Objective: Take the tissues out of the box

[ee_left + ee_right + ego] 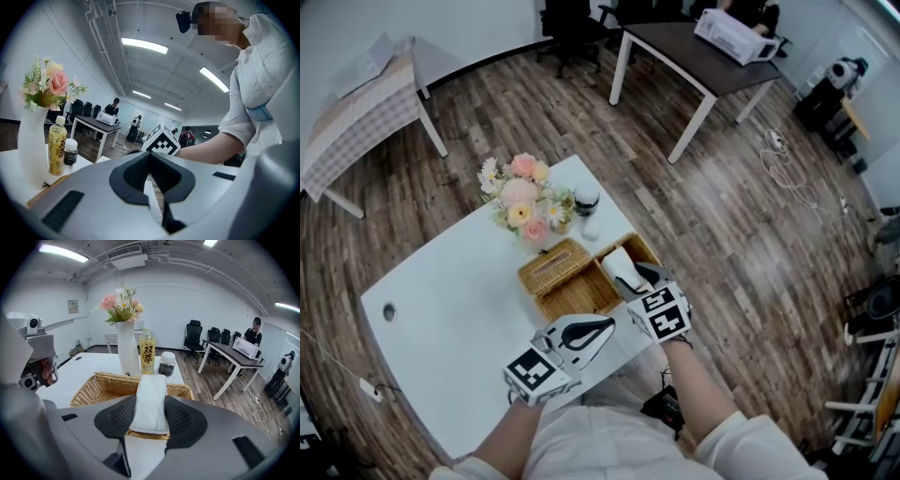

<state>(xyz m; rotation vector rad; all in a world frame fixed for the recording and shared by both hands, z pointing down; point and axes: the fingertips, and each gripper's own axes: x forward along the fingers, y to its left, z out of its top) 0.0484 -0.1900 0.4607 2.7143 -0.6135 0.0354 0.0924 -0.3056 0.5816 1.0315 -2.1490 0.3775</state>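
Right gripper (149, 414) is clamped on the tissues (150, 392), with its two dark meshed pads pressing the stack from either side. These tissues are a white, soft, matte wad folded into a long flat rectangle with a rounded far end, and they run lengthwise between the jaws. They hang over the open wicker box (89, 389), their near end overlapping its front rim; whether they touch the weave I cannot tell.

Seen from the right gripper view, three things stand just past the box's far rim. A white vase (126, 348) holding pink and white flowers (118, 303) is at 11 o'clock, a yellow drink bottle (147, 352) at 12 o'clock, and a small dark jar (167, 364) with a white cap at 1 o'clock. All of it rests on a white table (455, 319).

From the head view, a slotted wicker lid (553, 265) lies at 9 o'clock from the tissues, right against the box. At 7 o'clock from them the left gripper (607, 325) hangs over the table's near edge, its jaw tips together with nothing between them.

Further out across the wooden floor (722, 216), a dark desk (694, 52) carrying a white machine (731, 37) stands at 1 o'clock. Black office chairs (572, 28) are at 12 o'clock and a table with a checked cloth (356, 117) at 10 o'clock
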